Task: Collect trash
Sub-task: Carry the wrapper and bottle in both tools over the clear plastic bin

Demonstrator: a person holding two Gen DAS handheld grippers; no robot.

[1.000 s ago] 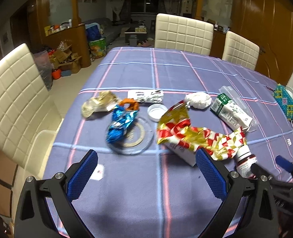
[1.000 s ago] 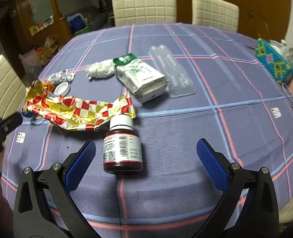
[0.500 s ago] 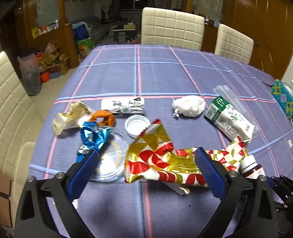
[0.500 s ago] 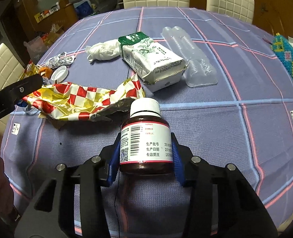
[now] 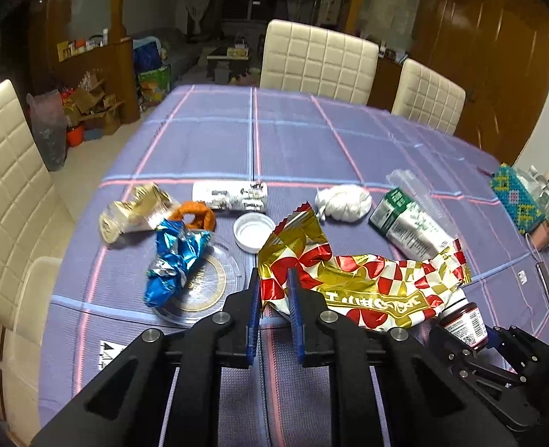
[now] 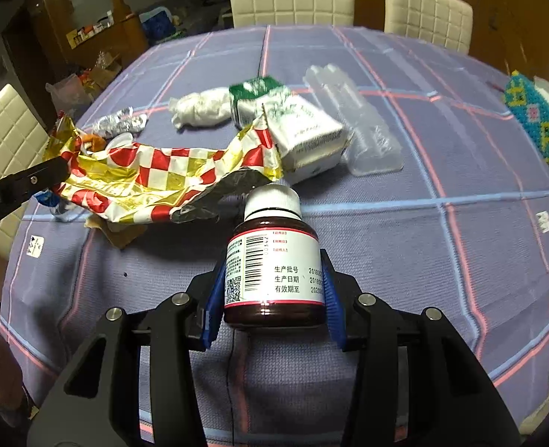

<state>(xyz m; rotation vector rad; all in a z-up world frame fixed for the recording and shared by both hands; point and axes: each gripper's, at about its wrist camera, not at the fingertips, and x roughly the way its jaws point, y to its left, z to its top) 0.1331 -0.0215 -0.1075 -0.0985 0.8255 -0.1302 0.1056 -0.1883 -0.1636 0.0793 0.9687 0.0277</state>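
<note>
Shiny foil on the red-and-gold checked wrapper (image 5: pixel 367 283), crinkled and glossy. The blue wrapper (image 5: pixel 175 260) is metallic foil too. The brown bottle (image 6: pixel 274 272) is glossy with a white ribbed plastic cap and paper label. Woven matt cloth covers the surface (image 6: pixel 404 260).

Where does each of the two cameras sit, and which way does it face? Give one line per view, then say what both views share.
Left wrist: sits on the left gripper, looks forward and down across the table; its own fingers pinch the red-and-gold wrapper.
Right wrist: sits on the right gripper, same downward slant; its own fingers clamp the brown bottle; the other gripper's black arm shows at left.
Shared: wrapper, bottle, green-and-white carton, white wad.
</note>
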